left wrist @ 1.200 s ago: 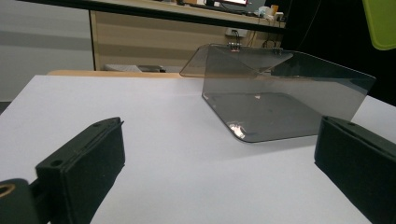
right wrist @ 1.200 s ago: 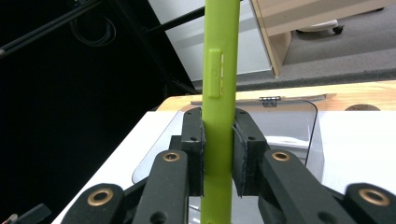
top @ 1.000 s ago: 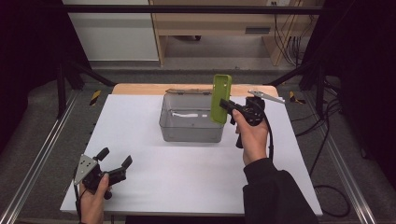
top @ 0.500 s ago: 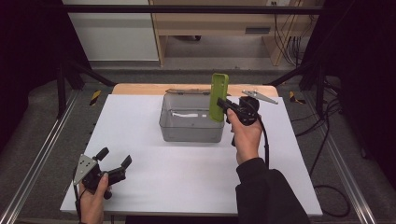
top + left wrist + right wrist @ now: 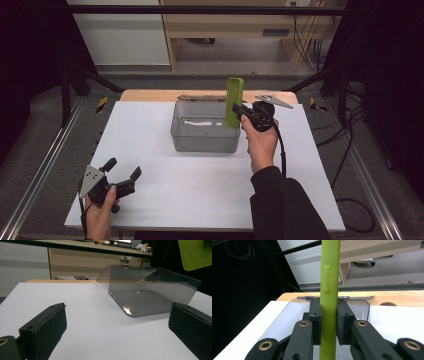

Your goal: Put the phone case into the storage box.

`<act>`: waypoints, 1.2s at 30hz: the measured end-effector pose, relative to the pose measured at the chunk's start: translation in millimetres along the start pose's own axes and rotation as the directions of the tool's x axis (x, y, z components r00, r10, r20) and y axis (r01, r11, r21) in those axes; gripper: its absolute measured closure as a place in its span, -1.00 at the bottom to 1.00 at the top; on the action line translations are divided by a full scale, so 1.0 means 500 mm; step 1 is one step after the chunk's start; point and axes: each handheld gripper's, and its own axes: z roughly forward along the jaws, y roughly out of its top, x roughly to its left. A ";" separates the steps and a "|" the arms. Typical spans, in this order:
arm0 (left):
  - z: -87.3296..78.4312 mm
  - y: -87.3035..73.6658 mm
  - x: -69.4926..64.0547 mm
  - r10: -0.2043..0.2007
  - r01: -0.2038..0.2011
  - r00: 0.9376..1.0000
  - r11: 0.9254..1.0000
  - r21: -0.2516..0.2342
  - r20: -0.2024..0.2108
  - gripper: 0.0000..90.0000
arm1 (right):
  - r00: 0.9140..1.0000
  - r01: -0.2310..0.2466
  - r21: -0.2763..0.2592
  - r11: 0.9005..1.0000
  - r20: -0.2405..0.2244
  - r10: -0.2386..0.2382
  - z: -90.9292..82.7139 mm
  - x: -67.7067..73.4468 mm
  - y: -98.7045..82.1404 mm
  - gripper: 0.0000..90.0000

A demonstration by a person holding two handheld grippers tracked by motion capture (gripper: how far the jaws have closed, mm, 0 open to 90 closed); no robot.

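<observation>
High view: right claw clamped on upright green case, grey bin just below-left; left claw open, empty, well apart.

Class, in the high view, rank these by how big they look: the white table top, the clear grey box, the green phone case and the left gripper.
1. white table top
2. clear grey box
3. green phone case and left gripper: too close to rank, and the gripper sits nearer the camera.
</observation>
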 end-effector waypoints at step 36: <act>-0.001 -0.001 -0.003 0.077 -0.077 0.997 0.997 -0.026 0.010 -0.97 | 0.993 0.051 0.026 0.998 0.108 -0.054 0.031 0.002 -0.008 0.72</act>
